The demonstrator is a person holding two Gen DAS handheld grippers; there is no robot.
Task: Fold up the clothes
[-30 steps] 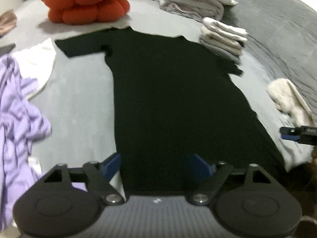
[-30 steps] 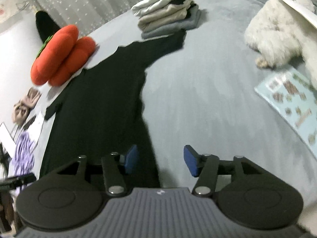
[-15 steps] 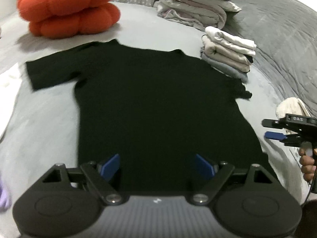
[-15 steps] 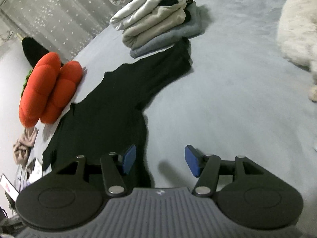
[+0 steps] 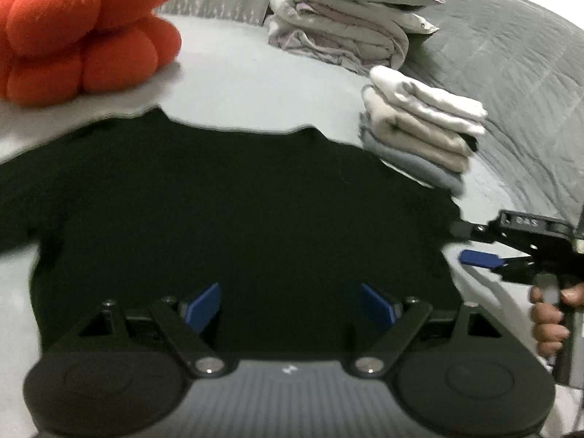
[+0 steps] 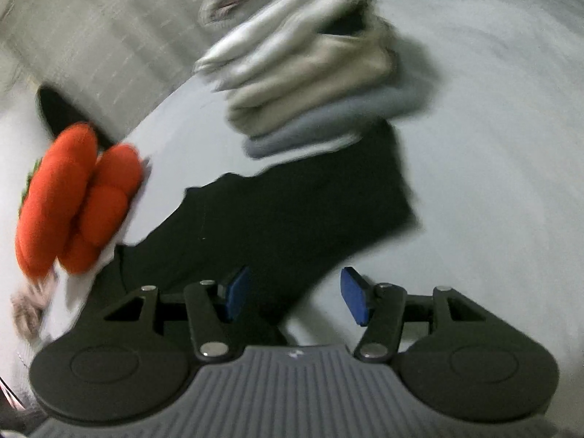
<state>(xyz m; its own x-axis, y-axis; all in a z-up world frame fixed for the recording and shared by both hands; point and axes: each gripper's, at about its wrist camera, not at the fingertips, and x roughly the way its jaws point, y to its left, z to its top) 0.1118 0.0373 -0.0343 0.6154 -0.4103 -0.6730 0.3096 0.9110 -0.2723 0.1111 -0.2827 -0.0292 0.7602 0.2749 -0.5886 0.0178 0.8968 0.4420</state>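
A black T-shirt (image 5: 233, 211) lies flat on the grey bed, collar toward the far side. My left gripper (image 5: 290, 304) hovers open over the shirt's body, nothing between its blue pads. In the right wrist view the shirt's right sleeve (image 6: 328, 200) stretches toward a stack of folded clothes (image 6: 310, 84). My right gripper (image 6: 295, 294) stands open above the sleeve's near edge, its left pad over black cloth and its right pad over bare sheet. From the left wrist view the right gripper (image 5: 471, 244) shows at the shirt's right side, held by a hand (image 5: 547, 314).
An orange cushion (image 5: 80, 29) sits beyond the shirt's left shoulder. Folded clothes (image 5: 419, 127) are stacked at the shirt's right shoulder, with a bundle of bedding and a purple pillow (image 5: 365, 11) behind. A grey quilt (image 5: 518, 84) rises on the right.
Both grippers have moved forward up the shirt toward its shoulders. The right one now hangs over the right sleeve. Both stay open.
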